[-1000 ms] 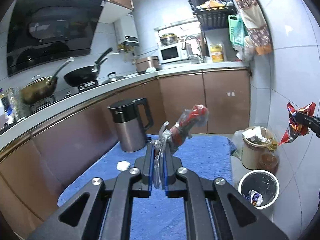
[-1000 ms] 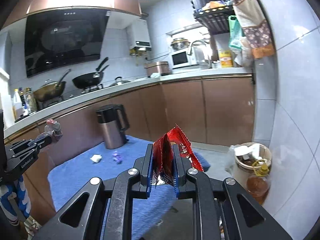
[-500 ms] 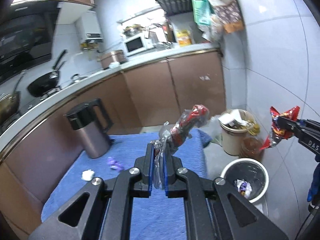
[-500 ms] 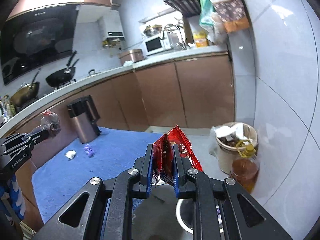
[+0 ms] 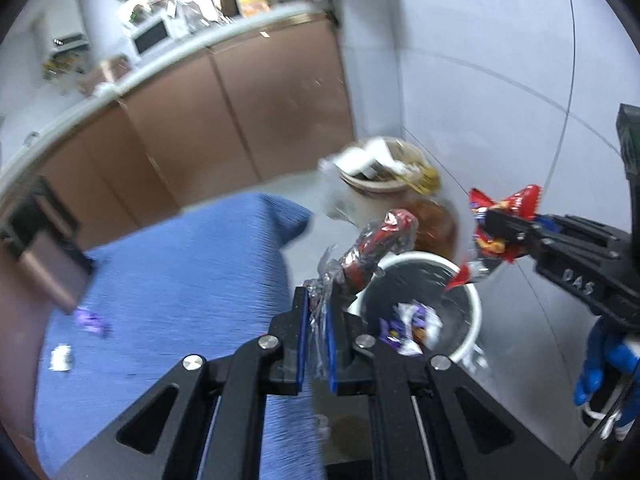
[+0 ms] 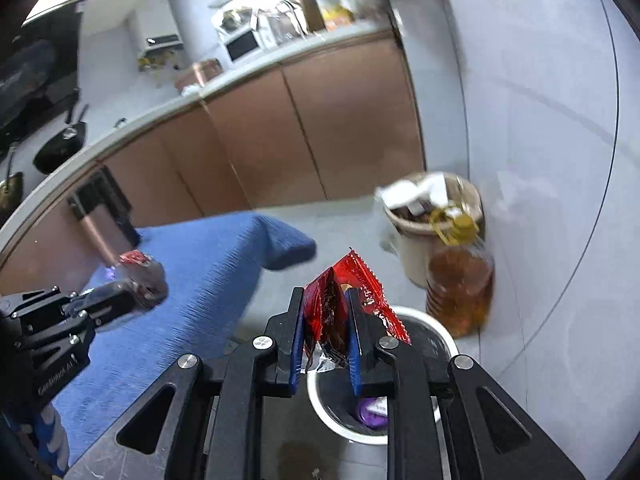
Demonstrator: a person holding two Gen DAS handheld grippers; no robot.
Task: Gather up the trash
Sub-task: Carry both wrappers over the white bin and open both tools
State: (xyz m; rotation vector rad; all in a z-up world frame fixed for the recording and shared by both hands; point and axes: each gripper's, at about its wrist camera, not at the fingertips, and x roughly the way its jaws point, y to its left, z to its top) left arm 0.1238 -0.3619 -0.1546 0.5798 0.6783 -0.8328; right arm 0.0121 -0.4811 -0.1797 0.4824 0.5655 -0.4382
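Observation:
My left gripper (image 5: 317, 336) is shut on a clear-and-red plastic wrapper (image 5: 372, 248) and holds it over the near rim of the white trash bin (image 5: 474, 300). My right gripper (image 6: 325, 344) is shut on a red snack packet (image 6: 348, 304) just above the same bin (image 6: 440, 332). The bin holds a purple-and-white wrapper (image 5: 408, 322). The right gripper also shows in the left wrist view (image 5: 490, 226), the left gripper in the right wrist view (image 6: 124, 296). A purple wrapper (image 5: 92, 320) and a white scrap (image 5: 60, 358) lie on the blue-covered table (image 5: 180, 280).
A beige bucket (image 5: 372, 196) full of rubbish and an amber oil bottle (image 6: 460, 288) stand behind the bin by the tiled wall. A steel kettle (image 6: 104, 220) stands on the table's far left. Brown cabinets run behind.
Both grippers have swung right and tilted down, from over the table to above the white bin. Each still holds its wrapper.

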